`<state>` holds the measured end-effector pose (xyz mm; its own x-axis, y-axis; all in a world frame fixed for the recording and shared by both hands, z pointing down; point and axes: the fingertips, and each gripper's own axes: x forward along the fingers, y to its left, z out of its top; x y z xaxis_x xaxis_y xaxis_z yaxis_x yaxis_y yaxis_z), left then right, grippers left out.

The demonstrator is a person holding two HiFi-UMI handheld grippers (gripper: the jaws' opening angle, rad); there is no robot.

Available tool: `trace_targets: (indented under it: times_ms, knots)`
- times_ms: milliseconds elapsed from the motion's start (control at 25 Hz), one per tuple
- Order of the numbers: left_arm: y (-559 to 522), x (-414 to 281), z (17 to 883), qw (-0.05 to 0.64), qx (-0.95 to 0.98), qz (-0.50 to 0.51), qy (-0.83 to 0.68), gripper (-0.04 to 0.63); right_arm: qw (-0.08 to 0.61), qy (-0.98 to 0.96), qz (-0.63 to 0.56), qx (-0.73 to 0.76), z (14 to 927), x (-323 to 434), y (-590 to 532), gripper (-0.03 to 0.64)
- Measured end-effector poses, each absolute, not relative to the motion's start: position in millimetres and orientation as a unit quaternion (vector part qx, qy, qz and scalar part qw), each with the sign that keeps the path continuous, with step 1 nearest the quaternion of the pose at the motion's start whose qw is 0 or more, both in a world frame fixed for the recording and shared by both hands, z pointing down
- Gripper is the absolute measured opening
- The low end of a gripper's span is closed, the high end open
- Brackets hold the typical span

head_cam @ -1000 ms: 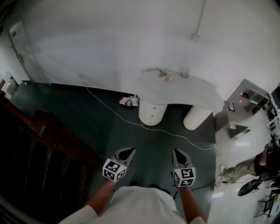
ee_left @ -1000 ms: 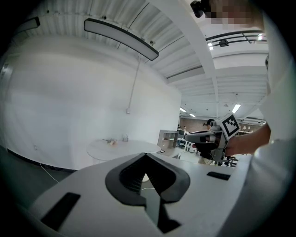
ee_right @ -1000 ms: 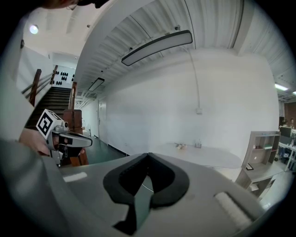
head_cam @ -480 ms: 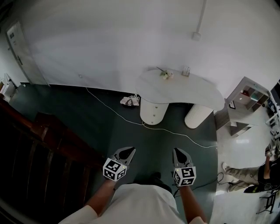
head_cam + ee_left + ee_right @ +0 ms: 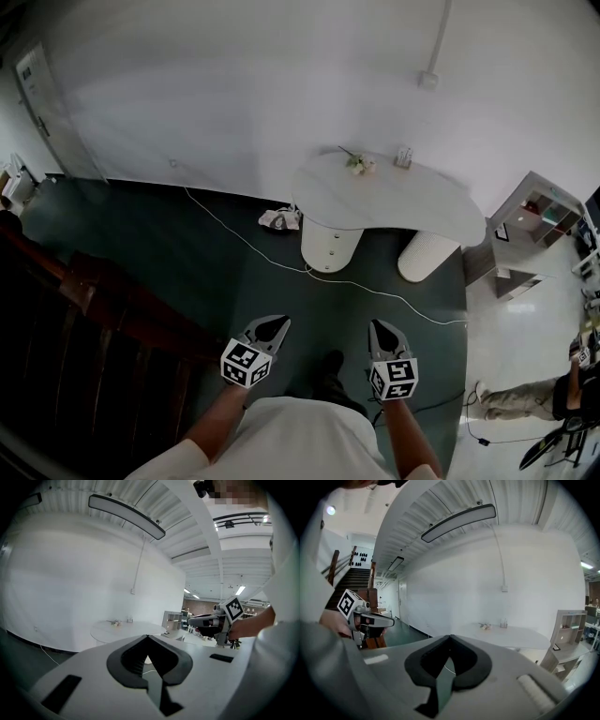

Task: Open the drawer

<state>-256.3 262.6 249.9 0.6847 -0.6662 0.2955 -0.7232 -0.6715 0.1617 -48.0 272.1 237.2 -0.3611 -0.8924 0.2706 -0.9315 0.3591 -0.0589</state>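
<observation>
**Head view.** The left gripper [image 5: 272, 325] and the right gripper [image 5: 379, 328] are held side by side above the dark floor [image 5: 187, 244]. Both point toward a white counter [image 5: 412, 202] that stands against the wall. The drawer unit [image 5: 330, 246] is a round white pedestal with two small knobs. It stands under the left end of the counter, well apart from both grippers. A white cable [image 5: 375, 289] lies on the floor between the grippers and the pedestal.

**Left gripper view.** The fingers [image 5: 131, 658] are closed tip to tip, with nothing between them. The counter [image 5: 126, 631] lies ahead, beyond the tips. The right gripper [image 5: 206, 619] shows at the right.

**Right gripper view.** The fingers [image 5: 424, 660] are closed and empty. The counter [image 5: 511, 634] lies ahead, to the right. The left gripper [image 5: 377, 619] shows at the left, in front of a staircase [image 5: 354, 581].
</observation>
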Motion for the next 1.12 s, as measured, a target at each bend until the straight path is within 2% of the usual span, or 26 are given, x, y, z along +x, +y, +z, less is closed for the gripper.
trace_targets:
  times_ms: [560, 1120]
  knots:
    - [159, -218, 260, 0.147, 0.897, 0.114, -0.4, 0.005, 0.112, -0.834, 0.121, 0.526, 258, -16, 153, 0.011]
    - [65, -153, 290, 0.172, 0.876, 0.131, -0.431, 0.005, 0.141, -0.849, 0.171, 0.48, 319, 33, 48, 0.011]
